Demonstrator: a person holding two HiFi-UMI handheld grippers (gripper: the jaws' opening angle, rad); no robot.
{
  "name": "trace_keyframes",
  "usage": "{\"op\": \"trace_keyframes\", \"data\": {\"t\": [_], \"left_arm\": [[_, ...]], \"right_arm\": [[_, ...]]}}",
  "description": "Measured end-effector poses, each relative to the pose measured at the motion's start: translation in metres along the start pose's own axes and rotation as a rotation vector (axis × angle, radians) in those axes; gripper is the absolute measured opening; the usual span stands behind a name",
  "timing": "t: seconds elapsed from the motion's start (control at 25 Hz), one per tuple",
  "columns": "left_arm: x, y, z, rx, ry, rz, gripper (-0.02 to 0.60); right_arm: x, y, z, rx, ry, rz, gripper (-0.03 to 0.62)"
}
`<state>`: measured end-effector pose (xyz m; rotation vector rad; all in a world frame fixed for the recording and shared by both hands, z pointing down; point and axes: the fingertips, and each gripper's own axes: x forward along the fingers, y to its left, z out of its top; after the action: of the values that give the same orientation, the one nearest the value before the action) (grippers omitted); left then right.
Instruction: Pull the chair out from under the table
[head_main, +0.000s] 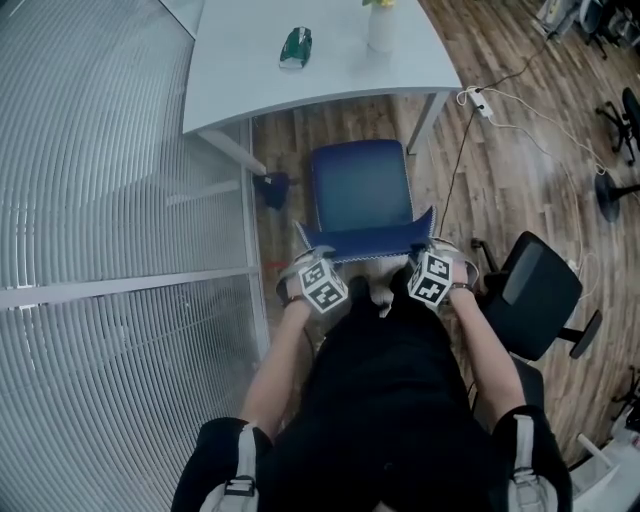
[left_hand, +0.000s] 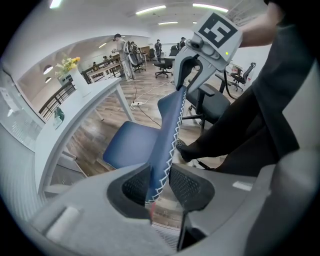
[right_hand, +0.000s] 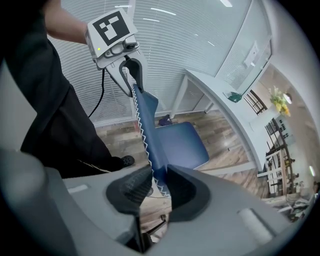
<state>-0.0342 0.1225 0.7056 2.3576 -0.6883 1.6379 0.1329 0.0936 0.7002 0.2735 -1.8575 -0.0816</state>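
Grippers both clenched: left gripper (left_hand: 161, 184) and right gripper (right_hand: 159, 189) pinch the backrest top edge of the blue padded chair with white zigzag stitching (head_main: 360, 195), at 7 and 5 o'clock of its seat. Chair sits at 6 o'clock of the white rectangular table (head_main: 240, 70), near its edge.

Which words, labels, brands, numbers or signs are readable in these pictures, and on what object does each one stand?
None can be read in any view.
The cube on the left gripper and the cube on the right gripper: only black and white square patterns, no letters.
Green object on the table: too small to read.
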Motion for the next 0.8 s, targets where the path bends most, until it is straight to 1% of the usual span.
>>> {"op": "trace_keyframes", "data": {"t": [0.28, 0.6, 0.8], "left_arm": [[-0.0034, -0.0098, 0.0012, 0.007, -0.018, 0.001, 0.117], [-0.0038, -0.0111, 0.0011, 0.011, -0.022, -0.018, 0.117], [-0.0042, -0.0113, 0.0024, -0.005, -0.059, -0.011, 0.121]], "right_arm": [[-0.0049, 0.0086, -0.0052, 0.007, 0.004, 0.0, 0.098], [-0.0062, 0.0091, -0.005, 0.061, -0.003, -0.007, 0.106], [-0.0049, 0.0079, -0.0068, 0.102, -0.026, -0.033, 0.114]]}}
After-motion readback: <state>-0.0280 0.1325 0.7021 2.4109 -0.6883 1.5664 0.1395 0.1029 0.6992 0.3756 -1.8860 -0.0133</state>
